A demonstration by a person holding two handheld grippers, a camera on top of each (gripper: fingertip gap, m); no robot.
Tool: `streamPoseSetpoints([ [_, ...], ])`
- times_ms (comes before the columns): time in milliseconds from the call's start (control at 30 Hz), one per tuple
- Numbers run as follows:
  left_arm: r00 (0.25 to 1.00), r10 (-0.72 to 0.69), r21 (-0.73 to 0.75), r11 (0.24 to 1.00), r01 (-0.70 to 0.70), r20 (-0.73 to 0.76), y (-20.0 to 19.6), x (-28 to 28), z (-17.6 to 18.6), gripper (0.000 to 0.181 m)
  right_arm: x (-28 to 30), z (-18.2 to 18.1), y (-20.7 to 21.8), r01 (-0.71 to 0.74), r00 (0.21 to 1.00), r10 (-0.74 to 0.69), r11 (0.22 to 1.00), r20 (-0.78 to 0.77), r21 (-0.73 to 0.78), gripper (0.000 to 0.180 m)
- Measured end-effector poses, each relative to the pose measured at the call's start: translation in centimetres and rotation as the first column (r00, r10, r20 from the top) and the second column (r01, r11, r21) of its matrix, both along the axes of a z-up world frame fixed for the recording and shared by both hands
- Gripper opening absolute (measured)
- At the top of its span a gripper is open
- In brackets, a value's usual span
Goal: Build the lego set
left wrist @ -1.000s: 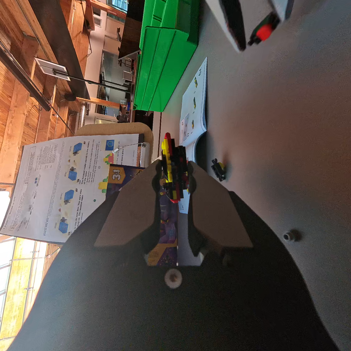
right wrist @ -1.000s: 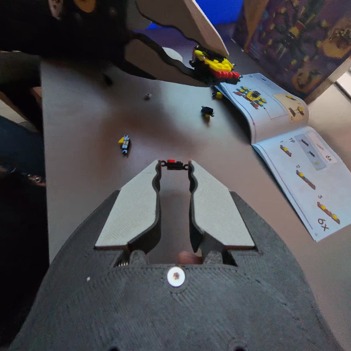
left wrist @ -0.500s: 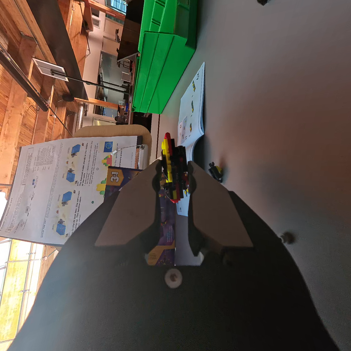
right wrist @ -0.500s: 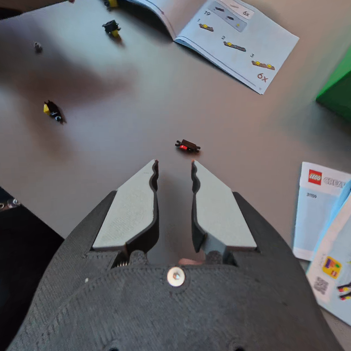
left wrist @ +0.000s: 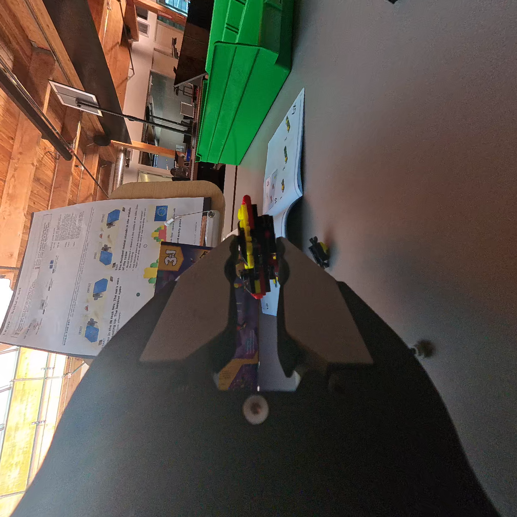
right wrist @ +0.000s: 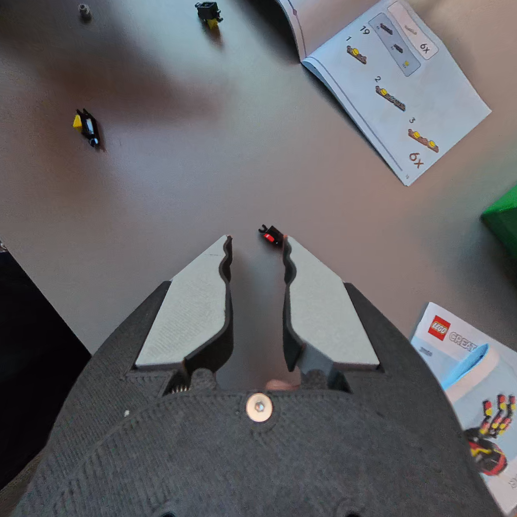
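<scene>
Now left gripper (left wrist: 256, 251) clamps yellow-black-red lego model (left wrist: 256, 249); right gripper (right wrist: 257, 240) fingers apart, empty.

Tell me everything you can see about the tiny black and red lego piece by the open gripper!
The black and red lego piece is very small, made of shiny plastic: a black body with a bright red part on its side and a little black clip at its far end. It lies loose and slanted on the grey table, right at the tip of one finger of the right gripper. The jaws stand open, and it lies just beyond the gap, not held.
</scene>
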State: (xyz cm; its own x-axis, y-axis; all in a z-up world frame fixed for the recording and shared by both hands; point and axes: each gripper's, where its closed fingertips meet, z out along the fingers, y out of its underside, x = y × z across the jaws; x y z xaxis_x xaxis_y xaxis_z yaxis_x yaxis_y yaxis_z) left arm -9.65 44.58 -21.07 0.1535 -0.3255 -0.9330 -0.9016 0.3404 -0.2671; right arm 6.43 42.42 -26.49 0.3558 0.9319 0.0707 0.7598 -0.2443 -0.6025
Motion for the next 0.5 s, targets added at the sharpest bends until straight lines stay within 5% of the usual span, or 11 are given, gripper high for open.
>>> streamPoseSetpoints([
  [300,1.0,-0.01,-0.033,0.999,0.011,0.023,0.0,0.1,-0.2,0.023,-0.7,-0.8,-0.9,-0.114,0.991,0.116,0.993,0.07,-0.029,0.054],
  [500,0.999,0.006,-0.032,0.999,-0.005,0.038,0.2,-0.4,0.1,0.023,-1.3,-1.3,-0.6,-0.199,0.972,0.211,0.973,0.101,-0.119,0.053],
])
